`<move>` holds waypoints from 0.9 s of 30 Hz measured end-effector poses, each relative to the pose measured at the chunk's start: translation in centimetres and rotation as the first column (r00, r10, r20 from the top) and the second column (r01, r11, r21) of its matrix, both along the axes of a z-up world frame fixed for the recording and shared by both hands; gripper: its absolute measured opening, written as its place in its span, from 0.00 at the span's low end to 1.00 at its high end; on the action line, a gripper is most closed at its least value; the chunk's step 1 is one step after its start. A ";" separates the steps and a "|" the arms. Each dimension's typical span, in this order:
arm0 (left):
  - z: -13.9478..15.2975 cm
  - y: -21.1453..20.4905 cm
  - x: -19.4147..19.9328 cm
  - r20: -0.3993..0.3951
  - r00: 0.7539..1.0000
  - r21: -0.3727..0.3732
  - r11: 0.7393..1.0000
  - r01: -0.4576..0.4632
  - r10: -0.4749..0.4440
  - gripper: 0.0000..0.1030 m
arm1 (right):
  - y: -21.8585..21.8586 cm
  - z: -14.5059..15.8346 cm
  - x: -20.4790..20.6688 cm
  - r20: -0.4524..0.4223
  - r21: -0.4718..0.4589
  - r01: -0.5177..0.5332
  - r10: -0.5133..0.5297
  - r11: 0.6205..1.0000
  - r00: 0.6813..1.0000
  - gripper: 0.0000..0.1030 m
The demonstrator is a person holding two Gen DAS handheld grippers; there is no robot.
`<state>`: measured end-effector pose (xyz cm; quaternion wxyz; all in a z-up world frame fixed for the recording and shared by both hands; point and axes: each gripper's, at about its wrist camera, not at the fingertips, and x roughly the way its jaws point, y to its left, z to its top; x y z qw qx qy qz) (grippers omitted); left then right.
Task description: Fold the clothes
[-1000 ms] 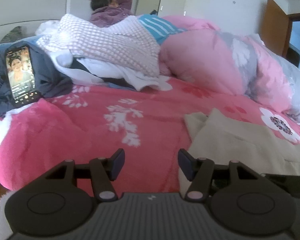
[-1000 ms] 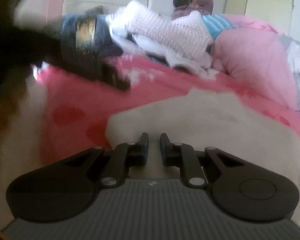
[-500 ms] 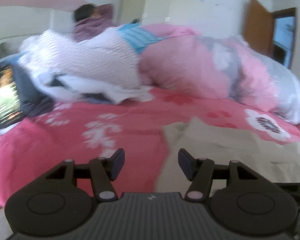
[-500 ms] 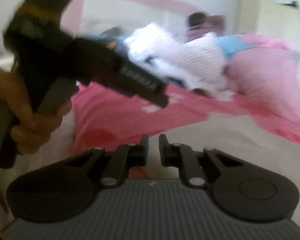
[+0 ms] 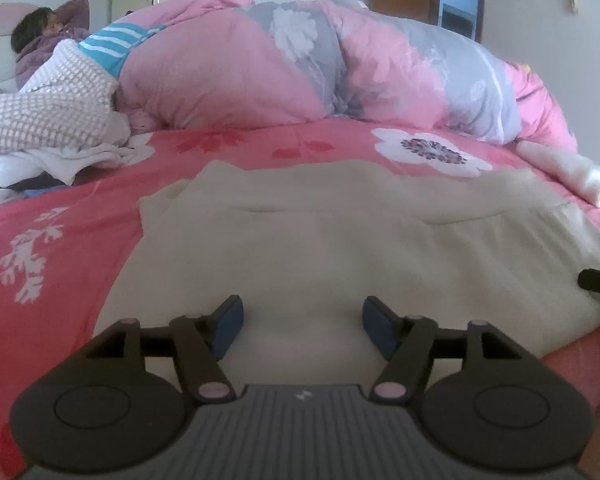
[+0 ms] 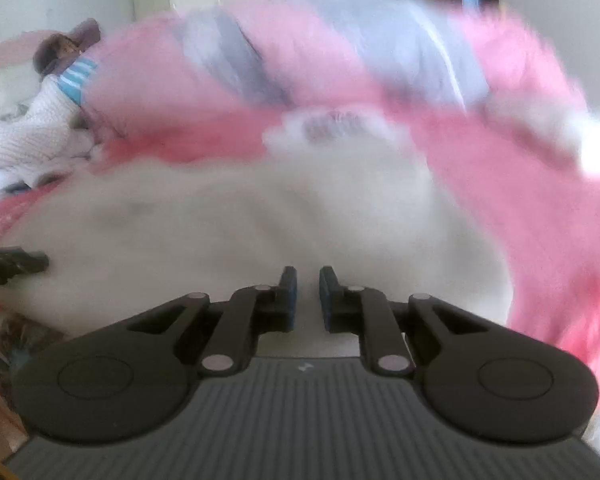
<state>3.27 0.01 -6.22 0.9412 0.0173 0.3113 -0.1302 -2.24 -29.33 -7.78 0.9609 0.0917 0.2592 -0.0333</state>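
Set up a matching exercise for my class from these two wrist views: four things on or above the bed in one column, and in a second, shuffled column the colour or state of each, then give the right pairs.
Things:
1. garment laid flat
2. bedspread
3. left gripper
4. right gripper

Colour or state:
A. jaws nearly together, nothing between them
B. beige
C. red-pink with white flowers
D. jaws wide and opening, nothing between them

Pairs: 1-B, 2-C, 3-D, 4-A
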 end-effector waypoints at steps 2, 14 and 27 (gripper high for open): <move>0.0 0.2 0.0 -0.006 1.000 -0.008 1.000 -0.001 0.001 0.66 | -0.6 0.3 0.1 0.011 0.041 0.003 -0.003 0.999 1.000 0.11; 0.1 0.4 0.0 -0.014 1.000 -0.019 1.000 -0.002 0.001 0.66 | -7.4 0.7 -2.9 -0.055 0.128 0.258 -0.252 0.958 0.966 0.11; 0.4 0.1 0.1 -0.039 0.999 0.003 1.000 -0.013 0.013 0.68 | -3.7 5.6 -1.2 0.127 0.050 0.122 -0.128 0.991 0.984 0.40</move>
